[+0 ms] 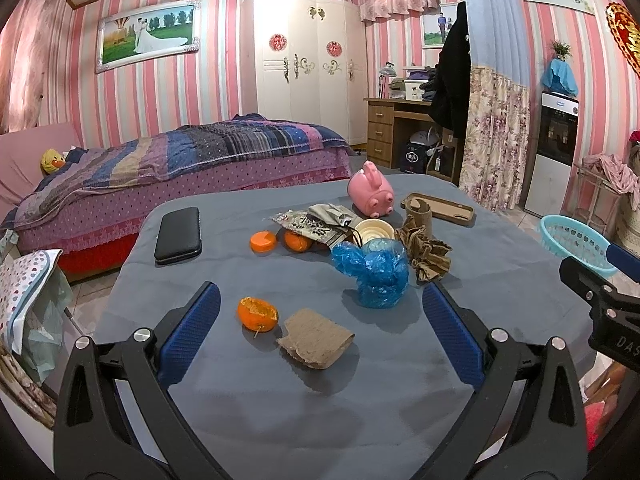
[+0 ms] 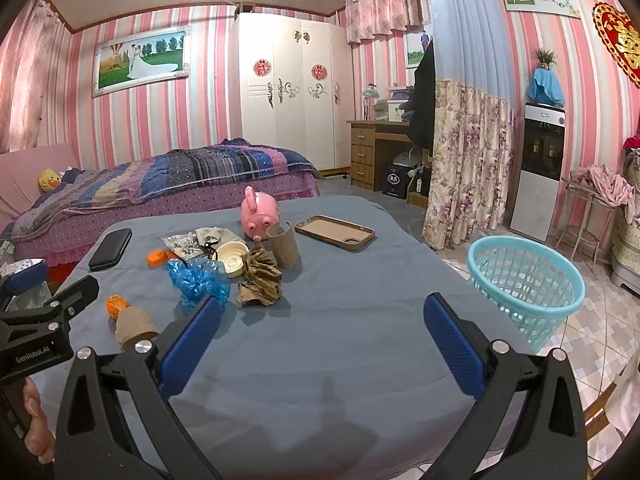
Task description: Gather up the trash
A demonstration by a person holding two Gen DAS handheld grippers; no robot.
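Observation:
Trash lies on a table with a blue-grey cloth (image 1: 320, 400): an orange peel (image 1: 258, 314), a flattened brown cardboard piece (image 1: 314, 338), a crumpled blue plastic bag (image 1: 378, 270), crumpled brown paper (image 1: 426, 250), a cardboard tube (image 2: 283, 245), a printed wrapper (image 1: 308, 226) and more orange pieces (image 1: 263, 241). My left gripper (image 1: 320, 334) stands open just above the near cloth, the peel and cardboard between its fingers. My right gripper (image 2: 322, 338) is open over bare cloth, right of the trash. A turquoise basket (image 2: 524, 284) stands on the floor to the right.
A black phone (image 1: 179, 234), a pink pig toy (image 1: 370, 196), a phone case (image 2: 335, 233) and a cream lid (image 2: 233, 258) also lie on the table. A bed (image 1: 180, 176) is behind it, a desk (image 1: 394, 128) and floral curtain (image 2: 468, 168) farther right.

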